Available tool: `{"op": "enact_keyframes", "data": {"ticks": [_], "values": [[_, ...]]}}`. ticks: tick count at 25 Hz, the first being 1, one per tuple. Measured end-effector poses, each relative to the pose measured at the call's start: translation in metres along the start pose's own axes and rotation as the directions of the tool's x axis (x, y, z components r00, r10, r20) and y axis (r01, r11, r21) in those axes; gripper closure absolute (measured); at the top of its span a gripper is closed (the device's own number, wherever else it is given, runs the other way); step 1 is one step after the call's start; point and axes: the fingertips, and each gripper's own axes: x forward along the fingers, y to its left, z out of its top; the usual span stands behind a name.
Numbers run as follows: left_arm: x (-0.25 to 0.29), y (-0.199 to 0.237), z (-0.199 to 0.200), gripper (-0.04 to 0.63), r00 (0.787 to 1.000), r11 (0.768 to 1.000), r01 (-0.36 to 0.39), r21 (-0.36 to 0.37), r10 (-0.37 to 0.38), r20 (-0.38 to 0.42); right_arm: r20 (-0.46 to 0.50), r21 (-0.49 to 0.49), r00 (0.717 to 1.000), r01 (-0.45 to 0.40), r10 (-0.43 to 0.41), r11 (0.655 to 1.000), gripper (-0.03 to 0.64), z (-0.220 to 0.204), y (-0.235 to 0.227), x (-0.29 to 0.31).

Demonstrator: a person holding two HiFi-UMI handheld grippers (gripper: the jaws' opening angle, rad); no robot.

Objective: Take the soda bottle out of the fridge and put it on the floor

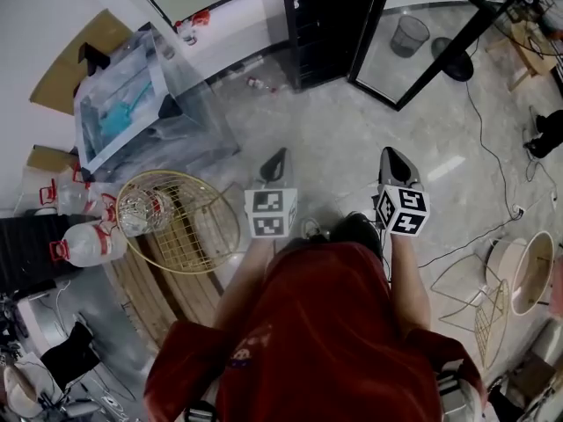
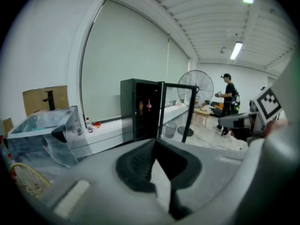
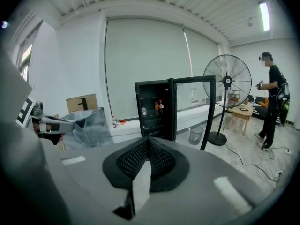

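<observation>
Head view first: left gripper (image 1: 276, 160) and right gripper (image 1: 394, 156) are held out side by side over a glossy pale floor (image 1: 334, 139), both aimed at the black fridge (image 1: 317, 20), whose glass door (image 1: 413, 47) stands swung wide. Clutter sits off to the left, a wire basket (image 1: 189, 222) and a plastic-wrapped box (image 1: 132, 104); a cable (image 1: 493, 148) trails along the right. Over to the left gripper view: its jaws are clenched tip to tip with nothing between them, and there's the soda bottle (image 2: 148, 105), small, dark, red-capped, upright on an upper fridge shelf, well apart from both grippers. Right gripper view now: jaws pressed shut here too, empty, the bottle showing beside another item on that shelf, with a standing fan (image 3: 228, 81) and a bin (image 3: 196, 135) beyond the door. My read on handling: a sealed bottle ought to be fairly stiff and not heavy, but round, smooth and maybe damp from the cold, so slippery; the mid-body below the shoulder looks the safest place to clamp. That hard, level floor should let it stand, though a tall narrow bottle could tip if set down crooked.
</observation>
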Motion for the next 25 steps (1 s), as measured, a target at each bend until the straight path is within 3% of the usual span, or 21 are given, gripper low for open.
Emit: {"op": "enact_keyframes", "data": {"ticks": [8, 25], "values": [[0.005, 0.003, -0.008, 0.595, 0.999, 1.000, 0.022, 0.000, -0.022, -0.023, -0.021, 0.021, 1.000, 0.023, -0.023, 1.000, 0.617, -0.011, -0.002, 0.002], [0.067, -0.010, 0.024, 0.595, 1.000, 1.000, 0.018, 0.008, -0.018, -0.024, -0.029, 0.019, 1.000, 0.005, -0.005, 1.000, 0.615, 0.013, -0.050, 0.050]]}}
